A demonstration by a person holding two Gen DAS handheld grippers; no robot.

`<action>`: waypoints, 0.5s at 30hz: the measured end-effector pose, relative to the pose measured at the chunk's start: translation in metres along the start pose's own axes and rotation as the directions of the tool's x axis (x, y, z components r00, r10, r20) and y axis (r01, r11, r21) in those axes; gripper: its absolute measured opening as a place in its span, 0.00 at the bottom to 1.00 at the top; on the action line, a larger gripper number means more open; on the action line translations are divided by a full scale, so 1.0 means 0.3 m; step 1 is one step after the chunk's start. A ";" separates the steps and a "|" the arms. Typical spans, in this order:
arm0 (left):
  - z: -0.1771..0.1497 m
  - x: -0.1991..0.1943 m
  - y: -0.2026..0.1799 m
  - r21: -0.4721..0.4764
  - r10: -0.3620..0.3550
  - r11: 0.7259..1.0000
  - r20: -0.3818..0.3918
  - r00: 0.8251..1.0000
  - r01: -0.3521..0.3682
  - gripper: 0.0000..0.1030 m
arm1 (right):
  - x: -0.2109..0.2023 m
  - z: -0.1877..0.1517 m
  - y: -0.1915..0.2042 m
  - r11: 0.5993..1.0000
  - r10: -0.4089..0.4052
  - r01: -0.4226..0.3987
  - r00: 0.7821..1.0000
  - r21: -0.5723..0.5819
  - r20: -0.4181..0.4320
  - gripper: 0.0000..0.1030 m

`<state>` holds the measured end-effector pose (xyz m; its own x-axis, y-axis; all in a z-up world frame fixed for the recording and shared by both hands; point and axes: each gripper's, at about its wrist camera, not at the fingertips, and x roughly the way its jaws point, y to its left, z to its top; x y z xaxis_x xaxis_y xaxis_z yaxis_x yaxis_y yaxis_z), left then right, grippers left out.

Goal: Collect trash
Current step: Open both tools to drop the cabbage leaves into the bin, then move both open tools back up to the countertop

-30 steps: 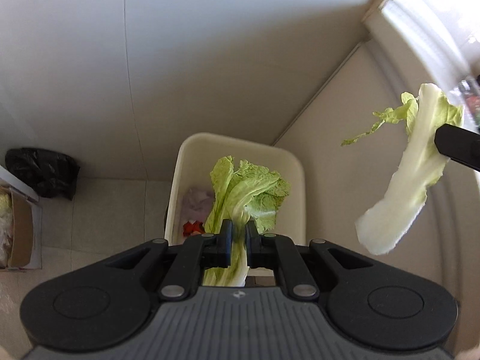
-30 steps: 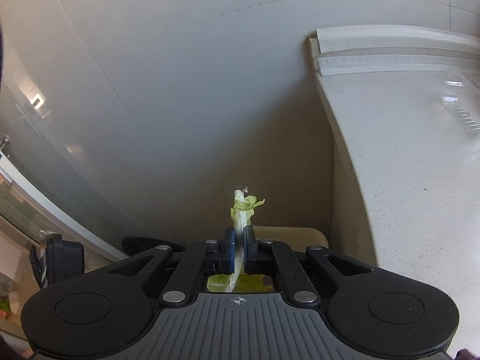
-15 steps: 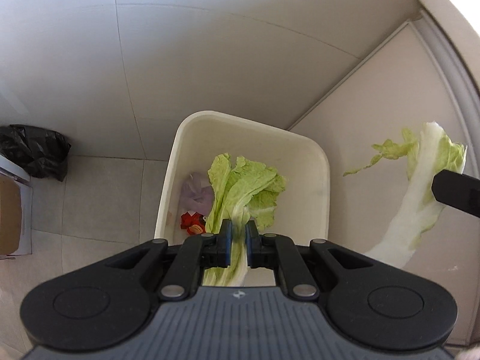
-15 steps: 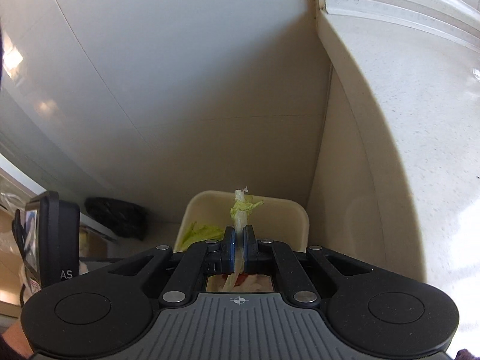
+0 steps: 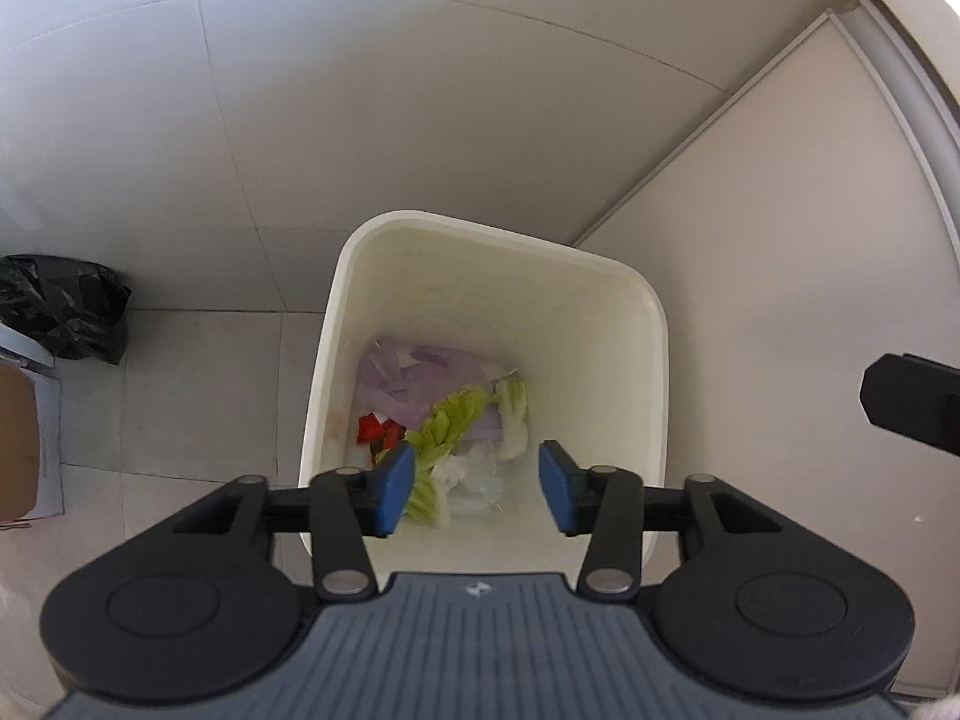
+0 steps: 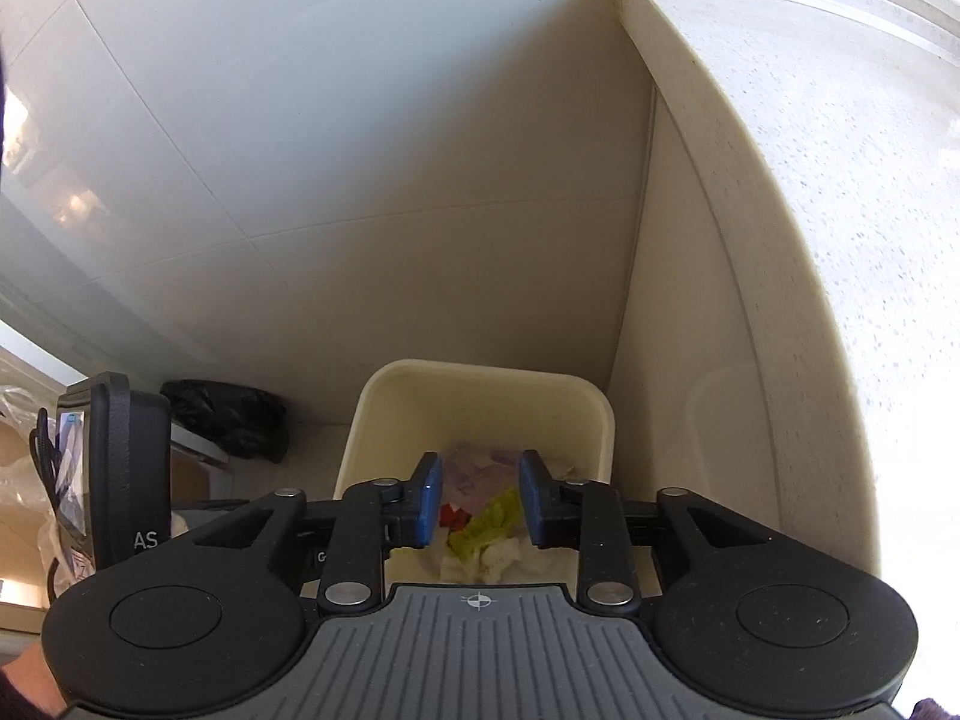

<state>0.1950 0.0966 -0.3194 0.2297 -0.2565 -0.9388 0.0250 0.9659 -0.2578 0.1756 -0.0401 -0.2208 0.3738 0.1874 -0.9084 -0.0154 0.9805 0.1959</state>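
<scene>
Both cabbage leaves are out of the jaws and in the bin, which is the change from half a second ago, when each gripper was clamped on a leaf above it. Left to right: black bag [image 5: 63,306] on the floor against the wall at far left, cardboard box [image 5: 24,438] below it, neither touched. Left gripper [image 5: 477,489] hangs over the bin [image 5: 498,234], pointing steeply down, jaws released and opening, nothing between the blue pads [image 5: 393,487]; the green seen past the left pad is a leaf lying at the bottom, not a held one. Bin contents: purple glove-like scrap [image 5: 420,378], red scrap [image 5: 378,429], green cabbage leaf [image 5: 447,420], white cabbage stalk [image 5: 513,414] just right of it, some pale paper or film below. Which leaf came from which gripper I can't tell. At right edge of the left view, a black finger of the right gripper pokes in, empty. Right view agrees: right gripper [image 6: 480,501] is over the same bin [image 6: 480,381], jaws released and opening but narrower than the left, gap clear, trash visible through it. Cabinet side sits just right of the bin, with the pale speckled surface [image 6: 840,180] above it. My read: this drop is done and both hands are free, so next is lifting clear and going for more trash, if any is left; none is in view outside the bin.
</scene>
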 end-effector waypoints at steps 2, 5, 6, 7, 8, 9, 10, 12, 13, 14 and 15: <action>0.002 -0.017 0.001 -0.003 0.002 1.000 0.002 1.000 -0.002 0.45 | -0.006 0.006 0.001 1.000 0.013 -0.013 1.000 0.004 0.006 0.34; -0.001 -0.035 -0.001 0.001 0.005 1.000 0.006 1.000 -0.005 0.49 | -0.008 0.025 0.015 1.000 0.022 -0.022 1.000 0.000 0.018 0.37; -0.002 -0.038 -0.002 0.003 0.005 1.000 0.008 1.000 -0.005 0.51 | -0.016 0.028 0.019 1.000 0.025 -0.025 0.999 0.000 0.023 0.37; -0.004 -0.047 -0.002 0.004 0.005 1.000 0.011 1.000 -0.005 0.51 | -0.021 0.030 0.021 1.000 0.027 -0.027 0.999 0.001 0.025 0.37; -0.004 -0.056 -0.003 0.004 0.004 1.000 0.014 1.000 -0.004 0.53 | -0.026 0.032 0.023 1.000 0.030 -0.030 0.999 0.002 0.028 0.37; -0.004 -0.063 -0.004 0.003 0.002 1.000 0.015 1.000 -0.002 0.55 | -0.042 0.028 0.023 0.999 0.033 -0.033 0.999 0.002 0.031 0.37; -0.005 -0.069 -0.004 0.002 -0.001 1.000 0.014 1.000 0.001 0.56 | -0.061 0.025 0.021 0.999 0.036 -0.036 0.999 0.003 0.034 0.37; -0.001 -0.076 -0.013 -0.001 -0.008 1.000 0.011 1.000 0.008 0.60 | -0.083 0.024 0.024 0.999 0.047 -0.047 0.998 0.005 0.044 0.38; 0.000 -0.082 -0.016 0.000 -0.010 1.000 0.013 1.000 0.010 0.61 | -0.099 0.022 0.024 0.999 0.054 -0.054 0.997 0.005 0.050 0.42; 0.001 -0.089 -0.019 0.003 -0.012 1.000 0.016 1.000 0.012 0.63 | -0.112 0.022 0.026 0.998 0.061 -0.062 0.996 0.005 0.059 0.47; -0.001 -0.103 -0.019 0.007 -0.014 1.000 0.020 1.000 0.014 0.66 | -0.120 0.018 0.029 0.997 0.071 -0.072 0.995 0.003 0.072 0.48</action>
<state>0.1875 0.0990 -0.2890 0.2487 -0.2692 -0.9304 0.0347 0.9625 -0.2692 0.1671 -0.0387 -0.1844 0.4375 0.2520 -0.8632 -0.0392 0.9644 0.2616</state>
